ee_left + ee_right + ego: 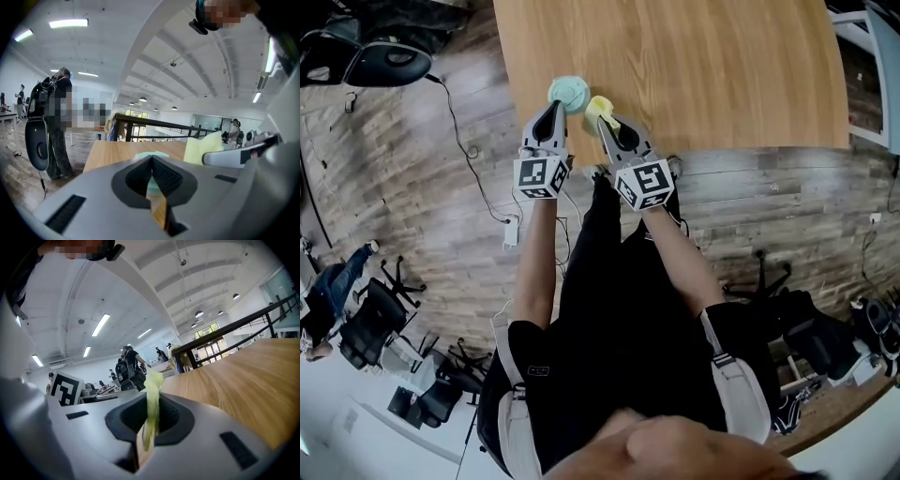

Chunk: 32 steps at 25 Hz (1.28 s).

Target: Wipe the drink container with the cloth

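Right gripper pinched tight on yellow cloth. Mint drink container stands just left of the cloth, upper centre of frame. Left gripper closed and empty, its tip just below the container.

The left gripper hides most of the cup, bar its rim. The table's far end is cut off

mint drink container; yellow cloth bunched just beside
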Tool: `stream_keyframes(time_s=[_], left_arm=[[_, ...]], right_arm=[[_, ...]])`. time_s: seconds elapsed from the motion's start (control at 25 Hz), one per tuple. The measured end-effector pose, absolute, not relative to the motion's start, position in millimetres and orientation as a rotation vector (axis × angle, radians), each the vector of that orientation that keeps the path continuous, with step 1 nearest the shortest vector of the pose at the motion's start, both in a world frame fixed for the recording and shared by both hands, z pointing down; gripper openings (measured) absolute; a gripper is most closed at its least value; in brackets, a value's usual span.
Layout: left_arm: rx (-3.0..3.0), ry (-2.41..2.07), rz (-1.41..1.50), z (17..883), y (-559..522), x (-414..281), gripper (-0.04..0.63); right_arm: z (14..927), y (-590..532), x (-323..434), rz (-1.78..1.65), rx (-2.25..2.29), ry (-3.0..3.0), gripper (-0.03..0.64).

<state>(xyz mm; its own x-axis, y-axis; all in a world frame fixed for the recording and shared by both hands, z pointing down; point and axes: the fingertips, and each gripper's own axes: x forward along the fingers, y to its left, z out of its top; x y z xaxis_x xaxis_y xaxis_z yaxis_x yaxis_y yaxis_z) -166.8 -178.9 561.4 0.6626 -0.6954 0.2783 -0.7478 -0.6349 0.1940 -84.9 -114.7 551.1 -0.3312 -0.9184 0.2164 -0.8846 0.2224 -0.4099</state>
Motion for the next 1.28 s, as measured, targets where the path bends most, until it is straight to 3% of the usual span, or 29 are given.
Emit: stream_keyframes(time_s=[0.44, 0.8, 1.28], left_arm=[[2.542, -1.208, 0.159, 559, -178, -176, 0.023], [2.626, -1.144, 0.302, 552, -178, -165, 0.023], [2.627, -1.125, 0.276, 557, -179, -163, 0.022]], right_arm=[[580, -133, -96, -0.839, -1.739, 2.337, 0.041], [598, -137, -98, -0.905, -1.756, 2.317, 0.042], [614, -147, -100, -0.951, -1.737, 2.288, 0.042]])
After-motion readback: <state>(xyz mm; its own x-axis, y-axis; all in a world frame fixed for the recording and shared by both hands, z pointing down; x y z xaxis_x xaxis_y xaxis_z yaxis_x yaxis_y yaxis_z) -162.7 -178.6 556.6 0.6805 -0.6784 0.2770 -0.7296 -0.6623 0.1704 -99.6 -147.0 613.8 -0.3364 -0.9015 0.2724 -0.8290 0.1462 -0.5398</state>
